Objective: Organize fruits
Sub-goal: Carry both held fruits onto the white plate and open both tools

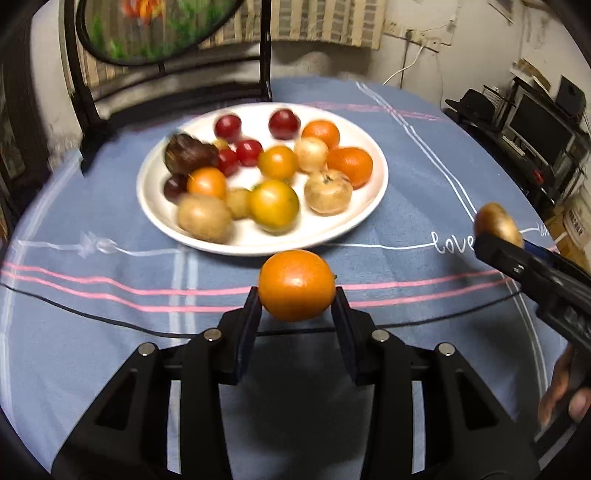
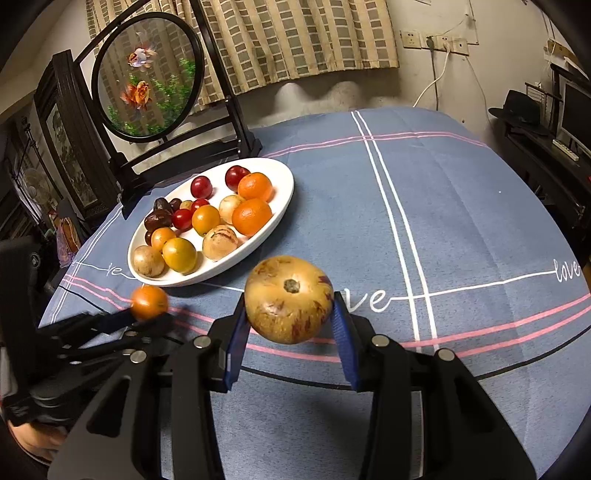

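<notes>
The small orange [image 1: 296,285] sits clamped between the pads of my left gripper [image 1: 297,301], lifted clear of the blue tablecloth [image 1: 424,177]. My right gripper [image 2: 290,310] is pinched on a tan, red-streaked fruit [image 2: 289,299], its stem end facing the camera, also off the cloth. In the left wrist view that tan fruit shows at three o'clock; in the right wrist view the orange shows at nine o'clock, a little blurred. The white plate [image 1: 354,225] lies at twelve o'clock from the orange, just beyond it on the cloth, heaped with other oranges, red plums, brown dates and pale tan fruits. At eleven o'clock past the plate stands a dark wooden stand with a round goldfish screen [image 2: 147,77]. A striped curtain [image 2: 295,33] hangs behind.
</notes>
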